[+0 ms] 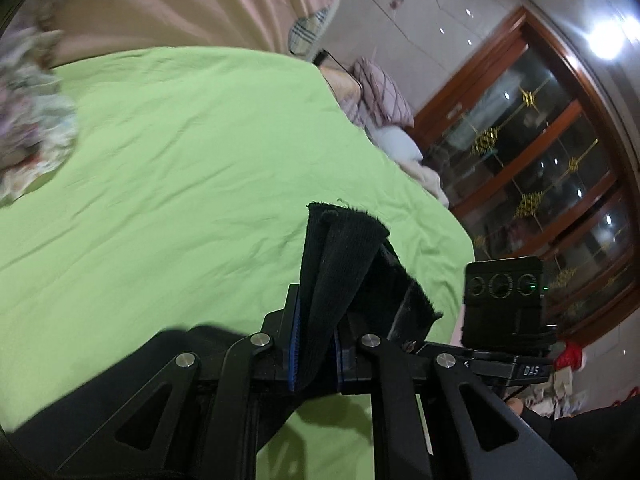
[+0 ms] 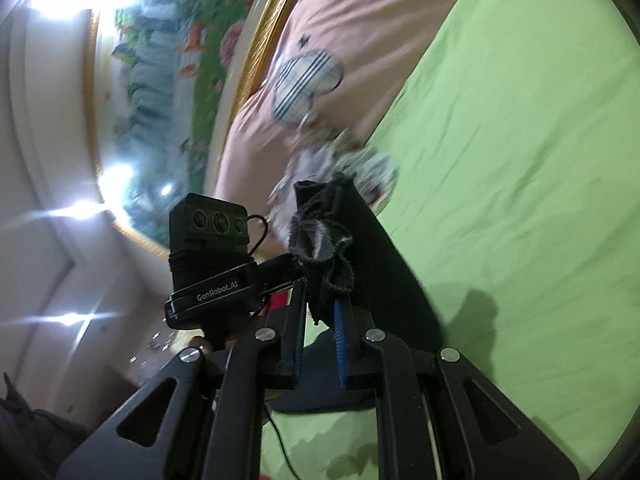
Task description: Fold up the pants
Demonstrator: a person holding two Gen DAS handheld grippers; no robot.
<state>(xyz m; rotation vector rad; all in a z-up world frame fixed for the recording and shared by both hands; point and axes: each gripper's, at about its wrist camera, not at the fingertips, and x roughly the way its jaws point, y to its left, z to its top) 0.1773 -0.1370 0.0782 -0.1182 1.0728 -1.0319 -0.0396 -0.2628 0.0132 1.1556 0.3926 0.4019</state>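
Both grippers pinching black pants, lifted above green bed sheet.

Left gripper clamped narrow on ribbed black fabric pants; right gripper clamped narrow on a frayed bunched edge of the same dark pants. Pants hang over the wrinkled lime-green bed sheet, the rest of the cloth drooping toward it. Pink quilt beyond the sheet's far edge, floral cloth heap lying on the sheet near that edge. Risk, my guess: right grip holds only a thin frayed bunch, so it could slip when pulled taut; uneven corners would then give a skewed fold, or the cloth could drag and ruck the sheet. Frames motion-blurred. Readable: "GenRobot.AI" on the black camera module beside the right gripper; the other module's lettering is unreadable.
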